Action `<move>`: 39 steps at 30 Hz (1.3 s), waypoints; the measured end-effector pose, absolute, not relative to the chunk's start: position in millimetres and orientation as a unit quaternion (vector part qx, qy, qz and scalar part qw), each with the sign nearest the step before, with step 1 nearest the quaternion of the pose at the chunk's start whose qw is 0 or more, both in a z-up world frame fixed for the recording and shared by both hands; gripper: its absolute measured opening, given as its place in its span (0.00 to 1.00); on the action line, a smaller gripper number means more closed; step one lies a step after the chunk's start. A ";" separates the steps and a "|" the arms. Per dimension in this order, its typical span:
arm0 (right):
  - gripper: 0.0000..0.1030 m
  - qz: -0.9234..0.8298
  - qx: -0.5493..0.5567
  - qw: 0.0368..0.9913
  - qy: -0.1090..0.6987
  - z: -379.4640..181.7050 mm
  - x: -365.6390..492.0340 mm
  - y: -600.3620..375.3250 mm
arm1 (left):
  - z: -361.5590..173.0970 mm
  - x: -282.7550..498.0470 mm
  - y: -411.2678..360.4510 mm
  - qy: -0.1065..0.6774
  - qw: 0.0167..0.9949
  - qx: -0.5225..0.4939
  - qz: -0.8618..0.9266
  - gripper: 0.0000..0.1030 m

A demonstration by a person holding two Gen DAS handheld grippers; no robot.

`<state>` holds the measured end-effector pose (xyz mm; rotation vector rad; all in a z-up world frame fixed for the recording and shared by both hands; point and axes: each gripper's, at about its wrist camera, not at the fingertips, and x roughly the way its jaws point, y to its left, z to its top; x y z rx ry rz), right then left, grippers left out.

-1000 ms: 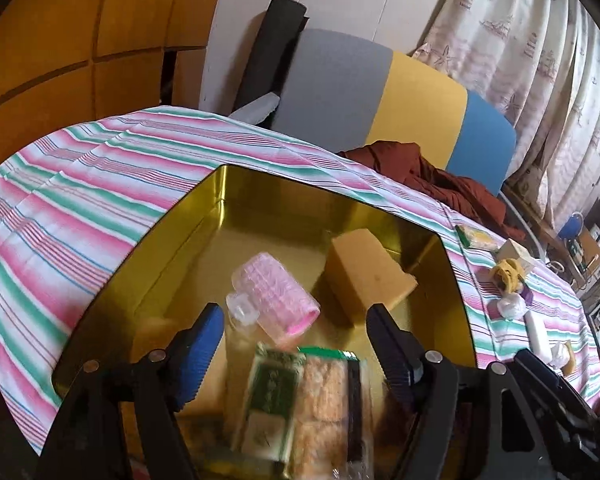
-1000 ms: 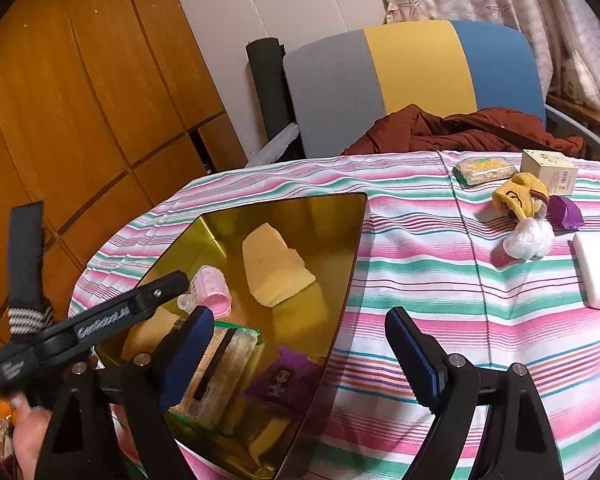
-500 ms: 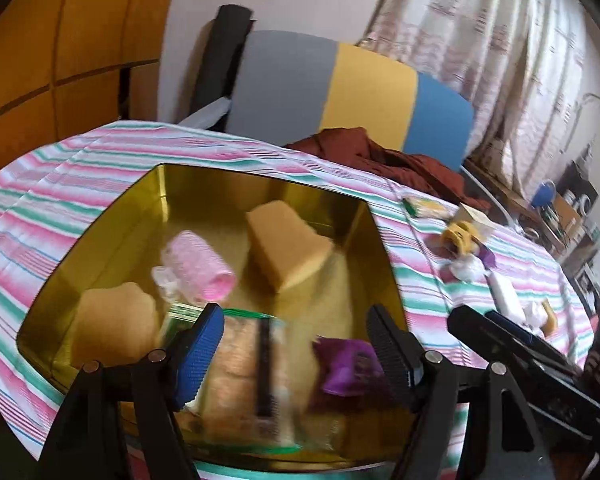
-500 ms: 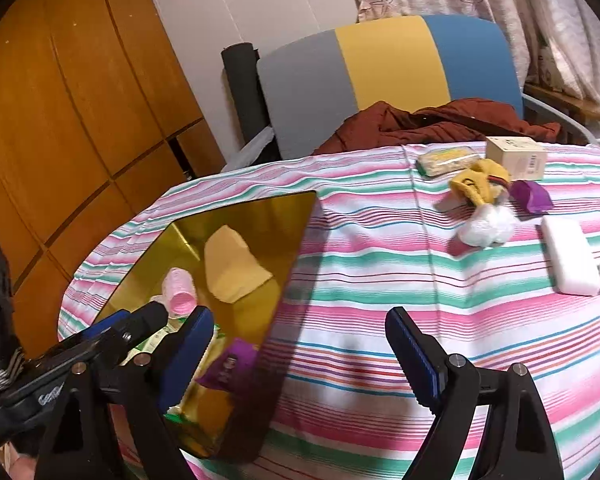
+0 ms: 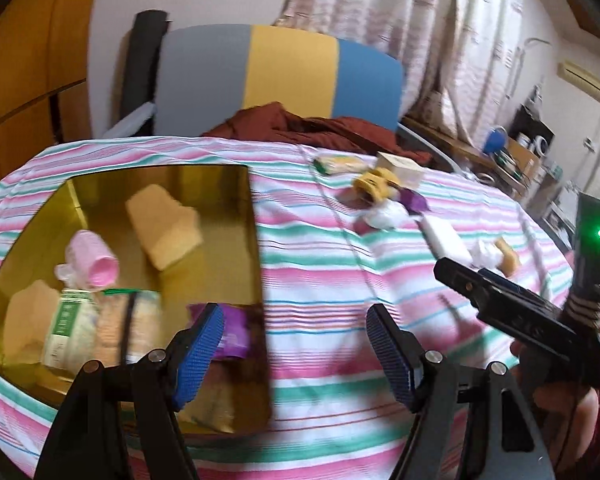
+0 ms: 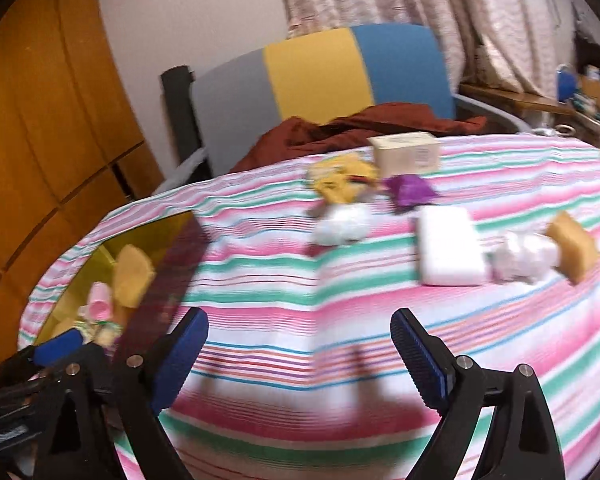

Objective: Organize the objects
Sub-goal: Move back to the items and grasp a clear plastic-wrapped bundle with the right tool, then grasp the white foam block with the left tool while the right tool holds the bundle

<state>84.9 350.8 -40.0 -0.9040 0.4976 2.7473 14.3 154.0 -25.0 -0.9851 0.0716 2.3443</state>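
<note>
Gold tin (image 5: pixel 256 216) sat ahead-left of both tools, already holding a pink curler (image 5: pixel 92 260), sponge pieces and snack packs. Left gripper (image 5: pixel 292 344) was wide open and empty; right gripper (image 6: pixel 300 344) was opening with nothing between its jaws, so I'd judge this the reach for the next loose item. White block (image 6: pixel 448 248) lay ahead-right of the right gripper, touching a crumpled wrapper (image 6: pixel 520 256) that could snag; next move calls for a clean approach to it.

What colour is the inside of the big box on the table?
Shiny gold; the box shows best in the left wrist view.
</note>
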 end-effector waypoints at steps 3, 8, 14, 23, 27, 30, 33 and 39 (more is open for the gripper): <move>0.92 0.923 -0.312 0.137 0.177 -46.6 96.9 379.7 | -27.6 22.3 168.9 0.038 0.311 -0.374 0.873 0.73; 0.92 0.912 -0.298 0.201 0.198 -48.6 112.3 429.2 | -32.3 34.7 191.1 0.055 0.333 -0.378 0.862 0.73; 0.92 0.900 -0.297 0.244 0.203 -58.9 111.2 481.1 | -39.2 46.0 211.7 0.070 0.354 -0.390 0.847 0.73; 0.74 0.883 -0.324 0.235 0.246 -74.3 82.0 528.4 | -48.7 41.4 234.3 0.067 0.367 -0.419 0.828 0.73; 0.66 0.884 -0.338 0.231 0.226 -74.1 76.5 530.4 | -49.7 35.7 252.2 0.069 0.373 -0.428 0.820 0.73; 0.66 0.885 -0.332 0.238 0.221 -74.5 80.9 529.5 | -50.0 29.3 270.0 0.072 0.381 -0.432 0.814 0.73; 0.64 0.883 -0.322 0.257 0.225 -76.7 87.6 529.2 | -51.4 21.6 292.1 0.080 0.387 -0.430 0.812 0.73; 0.61 0.878 -0.299 0.295 0.229 -76.8 101.7 530.1 | -50.7 2.0 347.4 0.085 0.399 -0.424 0.809 0.73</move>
